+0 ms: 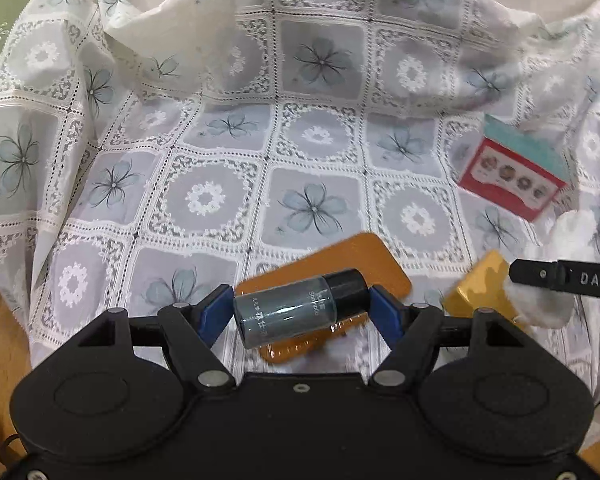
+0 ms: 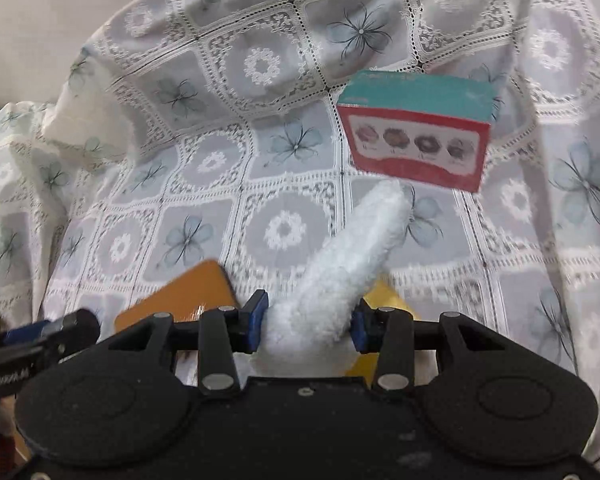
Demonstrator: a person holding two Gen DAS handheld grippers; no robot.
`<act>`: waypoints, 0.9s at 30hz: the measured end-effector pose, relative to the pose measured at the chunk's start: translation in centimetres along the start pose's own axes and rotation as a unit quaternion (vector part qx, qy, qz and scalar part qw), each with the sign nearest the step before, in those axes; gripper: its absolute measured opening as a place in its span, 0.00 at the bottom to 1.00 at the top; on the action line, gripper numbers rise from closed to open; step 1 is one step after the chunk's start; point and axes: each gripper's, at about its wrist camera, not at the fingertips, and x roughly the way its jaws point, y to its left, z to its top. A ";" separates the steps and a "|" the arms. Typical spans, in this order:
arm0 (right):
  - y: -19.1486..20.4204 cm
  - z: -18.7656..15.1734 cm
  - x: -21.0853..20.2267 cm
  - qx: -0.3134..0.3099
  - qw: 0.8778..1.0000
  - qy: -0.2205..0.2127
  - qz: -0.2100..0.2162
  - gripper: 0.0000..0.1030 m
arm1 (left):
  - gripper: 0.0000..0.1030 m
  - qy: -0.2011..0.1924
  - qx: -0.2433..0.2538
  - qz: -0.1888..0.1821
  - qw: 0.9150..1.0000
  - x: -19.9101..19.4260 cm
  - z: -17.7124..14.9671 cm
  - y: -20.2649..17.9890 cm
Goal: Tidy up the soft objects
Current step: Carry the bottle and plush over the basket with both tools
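My left gripper [image 1: 298, 312] is shut on a small grey-blue shampoo bottle [image 1: 288, 312] with a black cap, gripped lengthways between the blue pads and held above an orange flat case [image 1: 364, 258]. My right gripper [image 2: 308, 322] is shut on a rolled white fluffy towel [image 2: 350, 248] that sticks out forward between its pads. In the left wrist view the right gripper's black finger [image 1: 564, 278] enters from the right edge with white towel [image 1: 548, 308] below it. A yellow box [image 1: 480, 292] lies beside the orange case.
A white lace cloth with blue flowers [image 1: 312, 136] covers the surface and rises in folds at the back. A red and teal box showing doughnuts [image 2: 418, 136] lies on it to the right. Wooden floor [image 1: 0, 320] shows at the left edge.
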 end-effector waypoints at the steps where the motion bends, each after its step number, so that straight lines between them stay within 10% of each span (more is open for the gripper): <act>1: 0.0 -0.8 -0.7 -0.002 1.000 -0.001 0.002 0.40 | 0.67 0.002 0.003 0.001 1.000 -0.3 -0.5 -0.2; 27: 0.0 -15.8 -9.8 0.020 0.999 0.030 0.018 0.40 | 0.66 0.111 0.023 -0.023 0.993 -4.0 -12.9 -2.1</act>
